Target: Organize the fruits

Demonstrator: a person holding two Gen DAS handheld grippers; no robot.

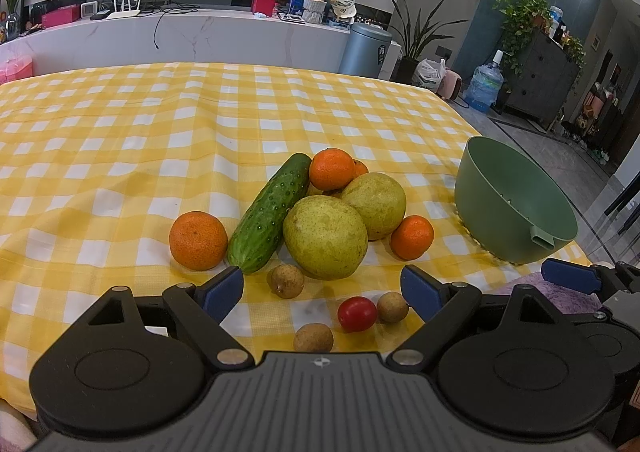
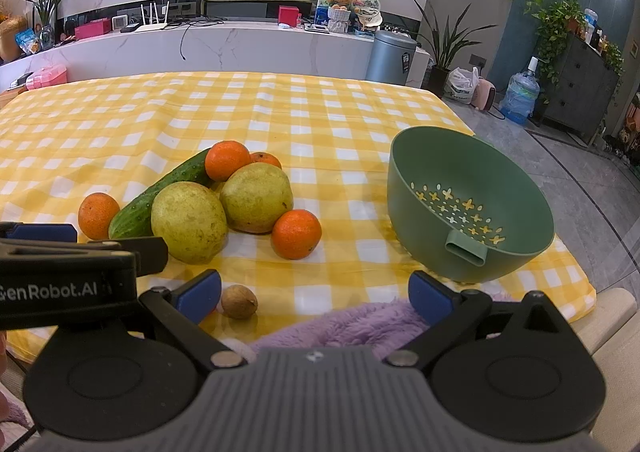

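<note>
Fruits [image 2: 188,220], left claw [image 2: 38,232] labelled "GenRobot.AI"

The bench [image 1: 120,140] is covered by a yellow and white checked cloth [image 1: 280,100]. A small heap of fruit is laid near its front edge. A green cucumber [image 1: 270,214] is leaned against two big yellow-green pears [image 1: 325,237] [image 1: 374,205]. One orange [image 1: 198,240] is set just left of the cucumber, one orange [image 1: 412,237] just right of the pears, and another orange [image 1: 331,169] is seen behind them. Three small brown round fruits [image 1: 285,281] [image 1: 393,307] [image 1: 313,337] and a little red tomato [image 1: 357,314] are spread in front. A green bowl [image 2: 468,204] with star-shaped holes is stood at the right, apart from the heap.
</note>
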